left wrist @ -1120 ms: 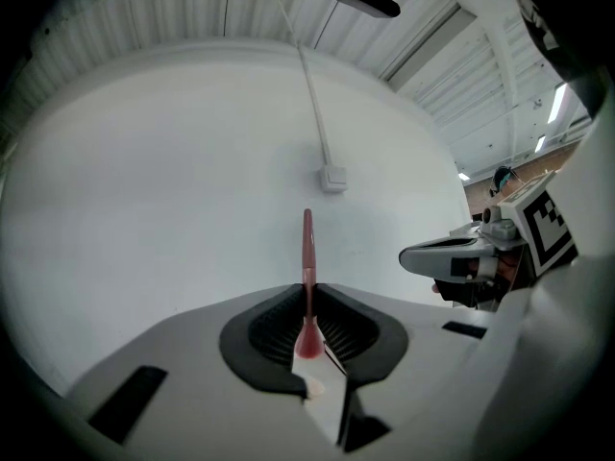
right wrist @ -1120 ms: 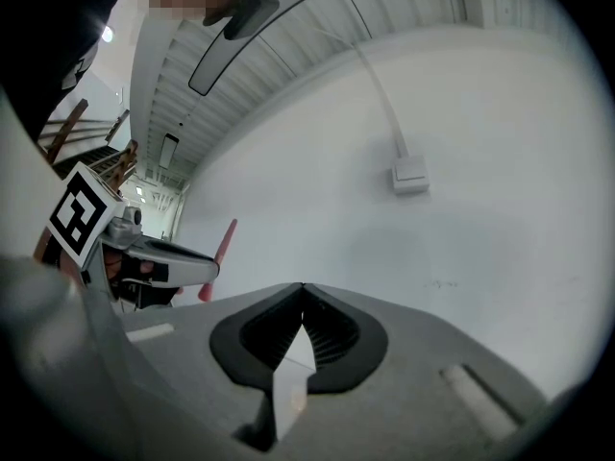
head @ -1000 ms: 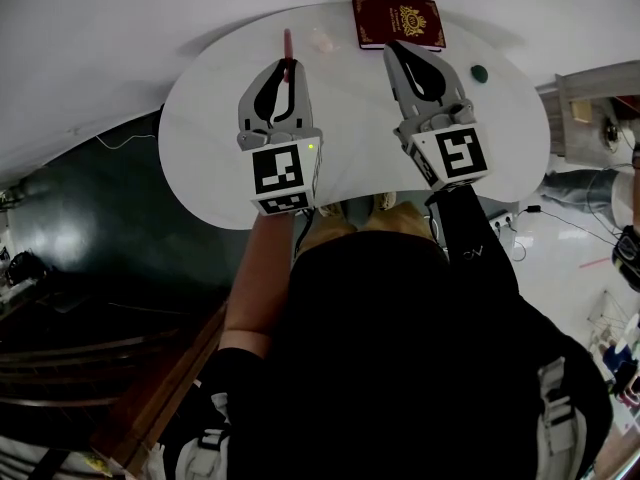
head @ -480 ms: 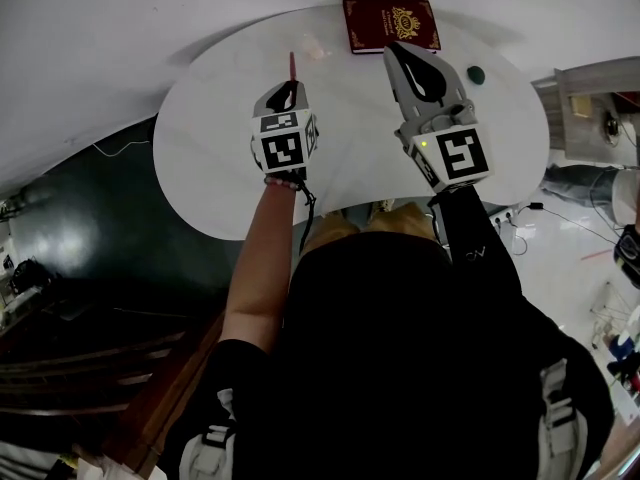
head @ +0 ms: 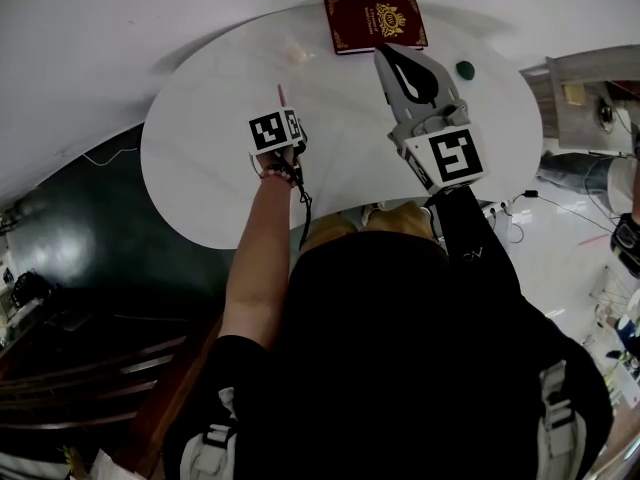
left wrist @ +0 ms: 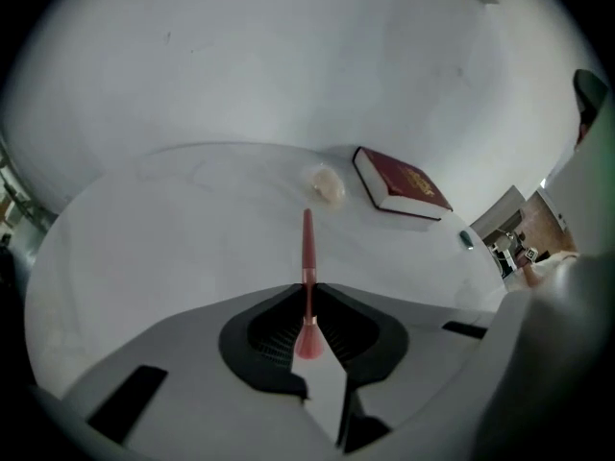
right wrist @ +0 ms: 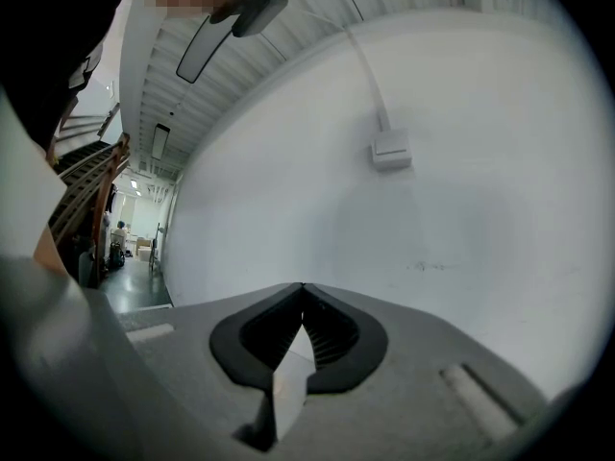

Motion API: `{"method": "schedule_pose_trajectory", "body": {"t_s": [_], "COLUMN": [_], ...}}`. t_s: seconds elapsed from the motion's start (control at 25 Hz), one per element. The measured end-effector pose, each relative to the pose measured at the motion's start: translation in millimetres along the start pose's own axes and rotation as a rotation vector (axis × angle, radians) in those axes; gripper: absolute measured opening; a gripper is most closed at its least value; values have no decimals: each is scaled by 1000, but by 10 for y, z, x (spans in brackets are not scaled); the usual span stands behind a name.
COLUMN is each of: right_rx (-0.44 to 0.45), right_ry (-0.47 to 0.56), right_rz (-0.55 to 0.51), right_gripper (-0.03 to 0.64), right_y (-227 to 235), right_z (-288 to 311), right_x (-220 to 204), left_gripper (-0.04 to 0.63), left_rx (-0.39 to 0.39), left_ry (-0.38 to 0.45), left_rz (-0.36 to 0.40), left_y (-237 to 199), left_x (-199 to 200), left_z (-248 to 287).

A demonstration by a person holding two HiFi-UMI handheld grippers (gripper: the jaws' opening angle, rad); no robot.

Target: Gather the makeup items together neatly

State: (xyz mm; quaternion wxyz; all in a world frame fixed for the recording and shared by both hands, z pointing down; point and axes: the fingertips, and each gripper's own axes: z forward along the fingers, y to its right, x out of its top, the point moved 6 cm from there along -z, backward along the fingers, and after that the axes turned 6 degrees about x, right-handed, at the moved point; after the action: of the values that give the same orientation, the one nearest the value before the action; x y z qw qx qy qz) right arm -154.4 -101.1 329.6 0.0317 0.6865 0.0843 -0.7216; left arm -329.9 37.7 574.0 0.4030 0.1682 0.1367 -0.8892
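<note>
A slim red makeup brush (left wrist: 307, 248) is clamped between the tips of my left gripper (left wrist: 307, 286), its pink bristle end back inside the jaws and its handle sticking out ahead. In the head view the left gripper (head: 283, 118) points steeply down at the white oval table (head: 210, 188), with the brush (head: 280, 94) showing just beyond it. A small pale puff (left wrist: 327, 182) lies farther on, next to a red book (left wrist: 404, 182). My right gripper (head: 386, 52) hovers level above the table's right half, shut and empty; in its own view the right gripper (right wrist: 303, 284) faces a white wall.
The red book (head: 374, 21) lies at the table's far edge, the pale puff (head: 297, 54) to its left. A small dark green item (head: 465, 69) sits at the far right. Dark floor lies left of the table, clutter to the right.
My left gripper has dropped toward the table and tipped nose-down, still holding the brush. The right gripper has shifted only slightly.
</note>
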Motion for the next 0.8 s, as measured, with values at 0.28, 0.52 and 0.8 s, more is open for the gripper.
{"method": "schedule_pose_trajectory", "body": {"t_s": [0.28, 0.52, 0.8], "right_rx": [-12, -2, -4], "right_ry": [-29, -3, -3], "right_rz": [20, 34, 42], "right_gripper": [5, 5, 5], "right_y": [77, 32, 0], "right_z": [-34, -38, -81], "right_x": [-58, -33, -47], "left_gripper": [46, 101, 121], "left_rx": [12, -20, -26], "left_ry": [-86, -82, -29], "left_rz": [-45, -53, -21], "left_y": [-99, -61, -54], "left_x": [-222, -231, -123], "left_z": [192, 172, 64]}}
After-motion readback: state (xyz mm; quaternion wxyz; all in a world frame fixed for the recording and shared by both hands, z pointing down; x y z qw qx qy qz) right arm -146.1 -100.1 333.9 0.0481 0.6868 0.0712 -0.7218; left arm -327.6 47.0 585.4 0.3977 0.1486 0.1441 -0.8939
